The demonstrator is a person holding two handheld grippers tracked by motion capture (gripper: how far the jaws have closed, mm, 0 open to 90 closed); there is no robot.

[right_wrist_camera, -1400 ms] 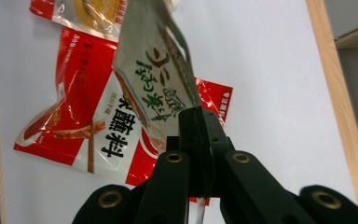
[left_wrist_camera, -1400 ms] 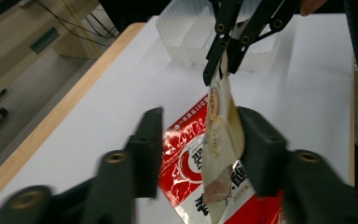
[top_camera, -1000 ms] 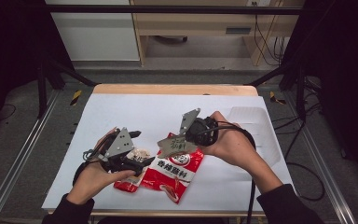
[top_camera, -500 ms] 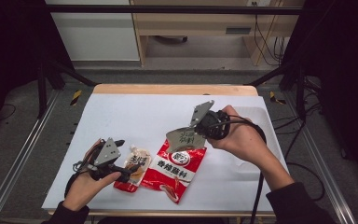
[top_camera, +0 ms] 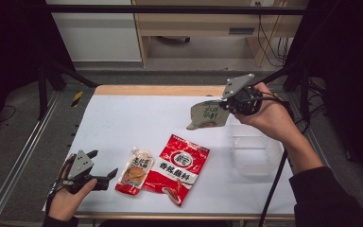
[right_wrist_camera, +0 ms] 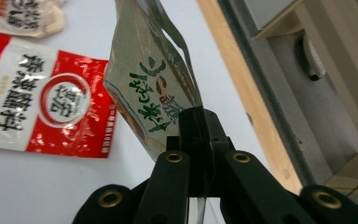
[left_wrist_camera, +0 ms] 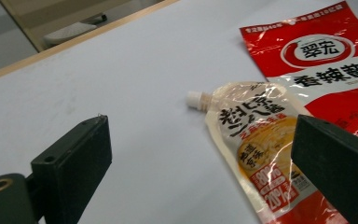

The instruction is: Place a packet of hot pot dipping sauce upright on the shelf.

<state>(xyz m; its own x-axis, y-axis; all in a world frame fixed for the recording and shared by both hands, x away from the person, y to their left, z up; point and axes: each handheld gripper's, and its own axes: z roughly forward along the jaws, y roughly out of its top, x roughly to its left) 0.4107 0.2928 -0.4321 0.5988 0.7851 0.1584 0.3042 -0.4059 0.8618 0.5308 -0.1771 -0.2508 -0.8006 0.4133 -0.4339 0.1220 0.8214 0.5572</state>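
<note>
While my left gripper [top_camera: 105,176] sits low at the near left edge of the white table [top_camera: 123,123], its jaws have just been opening and stand wide with nothing between them. Just right of it I see a spouted pouch [top_camera: 134,170] lying flat, its edge against a red packet [top_camera: 177,168]. Farther right stands a clear tub [top_camera: 256,153]. Beyond, my right gripper [top_camera: 227,108] is clamped on a grey-green pouch [top_camera: 208,115], lifted clear of the table.
</note>
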